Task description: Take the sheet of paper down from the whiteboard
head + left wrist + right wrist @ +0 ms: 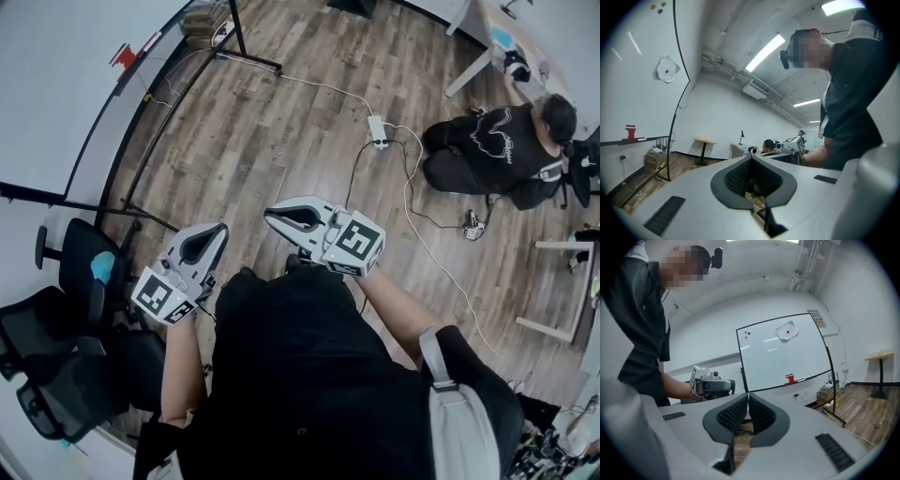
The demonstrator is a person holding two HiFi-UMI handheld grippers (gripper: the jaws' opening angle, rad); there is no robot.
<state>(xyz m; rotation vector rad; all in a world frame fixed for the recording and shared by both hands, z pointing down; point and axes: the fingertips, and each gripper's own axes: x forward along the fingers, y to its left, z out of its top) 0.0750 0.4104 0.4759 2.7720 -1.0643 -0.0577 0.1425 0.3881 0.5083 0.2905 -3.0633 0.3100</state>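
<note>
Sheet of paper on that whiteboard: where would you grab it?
Likely a loose edge of the sheet of paper, approached from the board's front: a red magnet pins its middle and its crumpled edges seem to stand off the whiteboard.

In the left gripper view the whiteboard [637, 84] is running off the left edge. The sheet of paper [667, 69] on it is showing too small to tell whether anything is written there (only a red dot [666, 71] at its middle is standing out). The coloured spots [658, 6] near the top are too tiny to identify. The left tool [751, 157] is covering all of a seated person [768, 144] but the head. In the right gripper view the right tool [747, 394] is hiding the board's lower left corner and its support on that side. The head view is cropping the board at the left edge.
</note>
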